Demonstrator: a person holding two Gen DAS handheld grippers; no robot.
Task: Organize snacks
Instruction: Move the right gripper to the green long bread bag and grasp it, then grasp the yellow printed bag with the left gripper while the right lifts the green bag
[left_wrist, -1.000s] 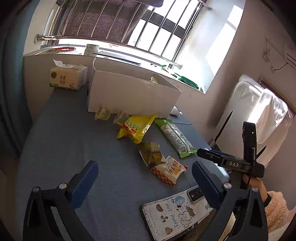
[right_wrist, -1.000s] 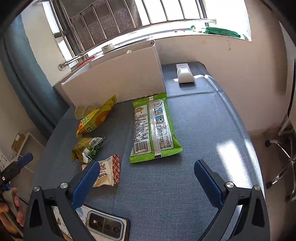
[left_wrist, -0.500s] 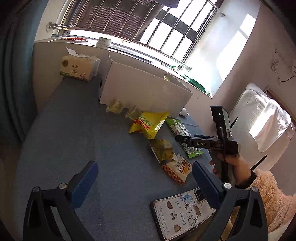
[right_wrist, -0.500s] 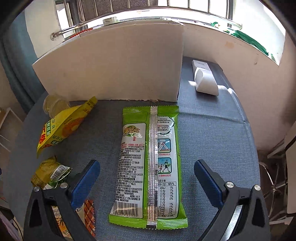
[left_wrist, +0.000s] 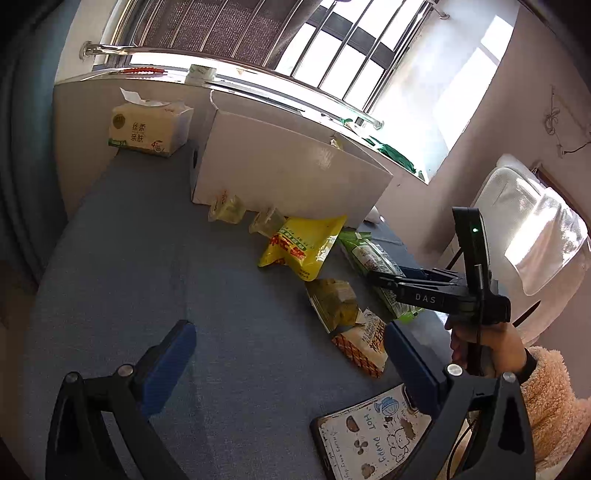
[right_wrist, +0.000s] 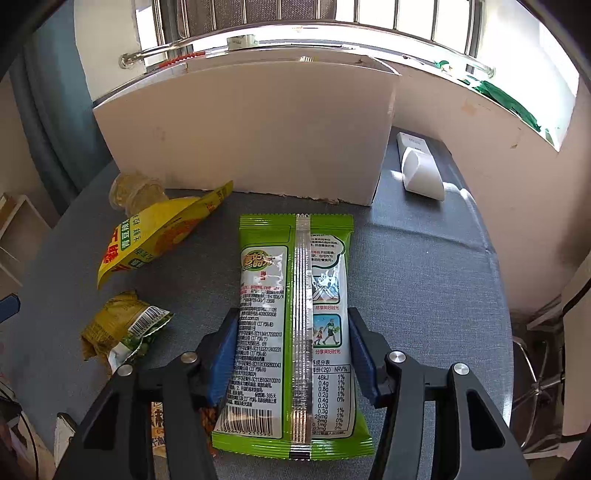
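A long green snack packet (right_wrist: 295, 295) lies face down on the blue table, pointing at the white box (right_wrist: 251, 136). My right gripper (right_wrist: 293, 350) has closed on the packet's sides, its blue pads touching both edges. In the left wrist view the right gripper (left_wrist: 373, 275) sits over the green packet (left_wrist: 365, 254). My left gripper (left_wrist: 288, 362) is open and empty above the table. A yellow bag (left_wrist: 301, 245), a crumpled yellow-green packet (left_wrist: 332, 301) and an orange-white packet (left_wrist: 364, 347) lie between the grippers. Two clear jelly cups (left_wrist: 229, 208) stand by the box.
A tissue pack (left_wrist: 147, 127) stands at the back left. A phone in a cartoon case (left_wrist: 373, 439) lies at the near edge. A white remote (right_wrist: 419, 166) lies right of the box. A window sill with a rail runs behind. An office chair stands off to the right.
My right gripper moved forward and down over the green packet and closed its fingers onto its sides. My left gripper tilted slightly and stayed open.
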